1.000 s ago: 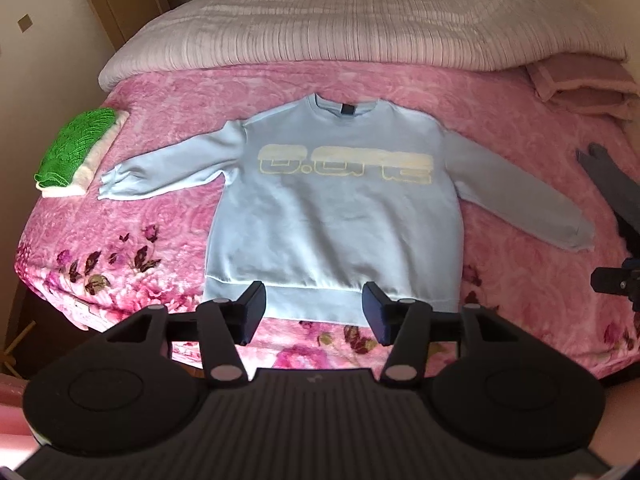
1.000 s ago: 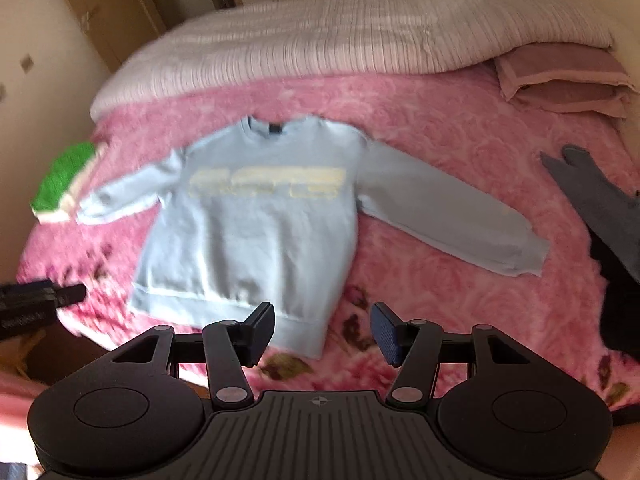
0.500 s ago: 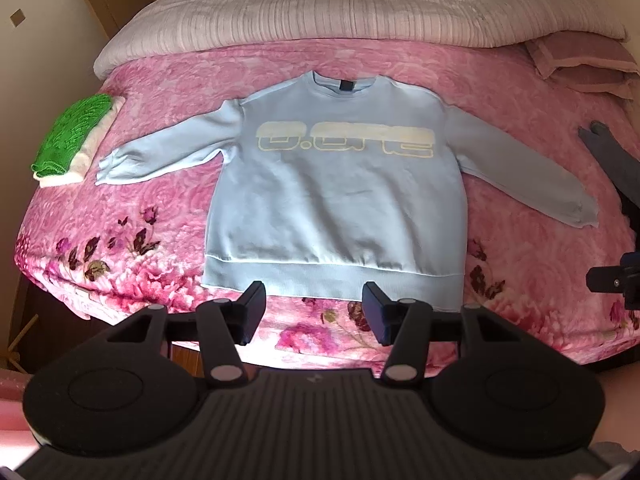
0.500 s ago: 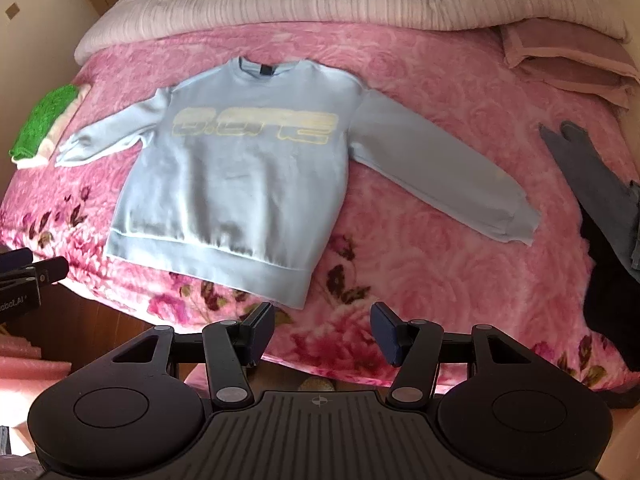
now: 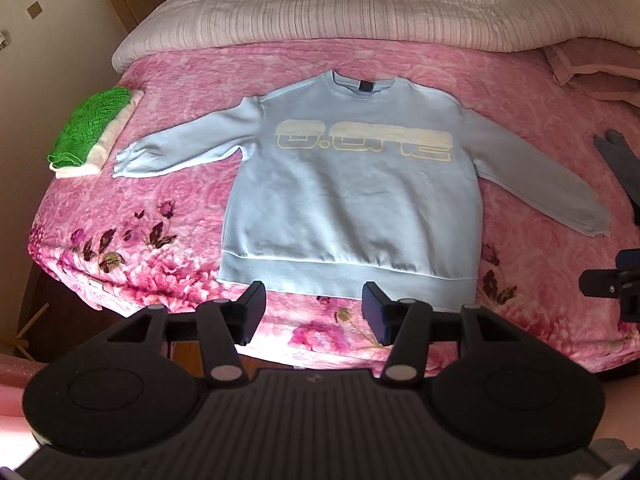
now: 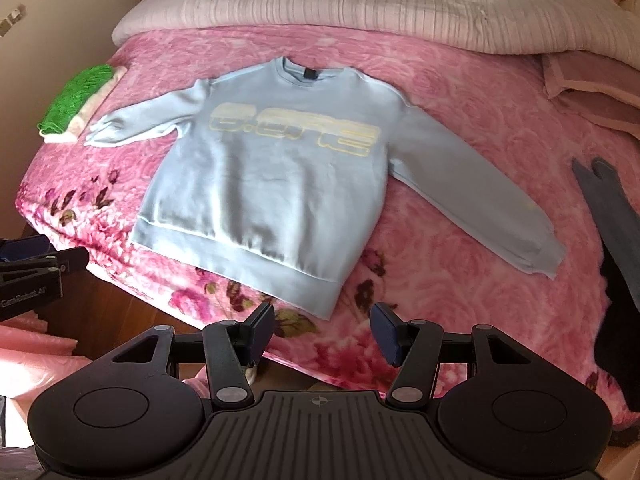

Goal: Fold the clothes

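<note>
A light blue sweatshirt (image 5: 352, 196) with pale yellow lettering lies flat and face up on the pink bed, both sleeves spread out. In the right wrist view the same sweatshirt (image 6: 272, 176) lies slanted, its hem corner nearest me. My left gripper (image 5: 312, 314) hangs open just before the middle of the hem, nothing between its fingers. My right gripper (image 6: 322, 330) is open too, above the bed's edge near the hem's right corner, empty. Each gripper shows at the edge of the other's view.
A pink flowered blanket (image 5: 168, 216) covers the bed. A folded green and white knit (image 5: 90, 130) lies at the left. Grey and dark garments (image 6: 612, 216) lie at the right. A white quilt (image 5: 360, 4) and pinkish pillows (image 6: 592, 84) sit at the back.
The right wrist view has shifted: the sweatshirt now sits farther right and slanted in it, and the blur has gone. The left wrist view is almost unchanged. Both grippers stay open.
</note>
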Demonstrator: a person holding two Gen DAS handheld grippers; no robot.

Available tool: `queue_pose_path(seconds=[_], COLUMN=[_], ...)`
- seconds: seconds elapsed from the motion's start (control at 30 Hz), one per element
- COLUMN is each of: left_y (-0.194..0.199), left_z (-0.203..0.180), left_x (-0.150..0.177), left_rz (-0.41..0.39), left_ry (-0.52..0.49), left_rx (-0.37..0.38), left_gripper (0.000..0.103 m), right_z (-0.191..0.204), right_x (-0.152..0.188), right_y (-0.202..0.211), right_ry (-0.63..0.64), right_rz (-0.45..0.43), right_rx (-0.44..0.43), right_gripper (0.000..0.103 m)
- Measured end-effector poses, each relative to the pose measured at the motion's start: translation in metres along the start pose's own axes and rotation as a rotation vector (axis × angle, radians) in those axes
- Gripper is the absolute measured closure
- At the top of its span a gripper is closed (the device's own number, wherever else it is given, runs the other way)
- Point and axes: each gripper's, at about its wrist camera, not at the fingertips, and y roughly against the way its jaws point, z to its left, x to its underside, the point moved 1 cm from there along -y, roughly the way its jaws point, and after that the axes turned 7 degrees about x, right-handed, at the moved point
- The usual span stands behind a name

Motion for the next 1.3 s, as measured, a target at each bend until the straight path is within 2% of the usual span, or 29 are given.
queue_pose_path(seconds=[0.47,0.8,1.07,1.3], left_y=[-0.011,-0.033,-0.055,-0.078], left_z=[-0.017,-0.002,0.037,0.111], left_x=[-0.026,-0.053,-0.087,-0.131], left_rz=[-0.042,-0.074,-0.070,-0.054], left_ry=[-0.038,-0.020,-0.025,-0.014], left_rx=[0.007,0.025,0.037,0.036], left_gripper=[0.054,0.054,0.054,0.054], right_z=[-0.018,-0.021,0.003,0.044], right_x=[-0.020,-0.049,-0.086,-0.137], right_y=[-0.008,-0.019,-0.038,-0.061], right_ry=[-0.049,-0.072,-0.102,-0.149], right_rz=[-0.011,-0.033,-0.020,-0.014], right_rx=[0.003,0.029,0.051,0.093], right_gripper=[0.046,0.046,0.046,0.046])
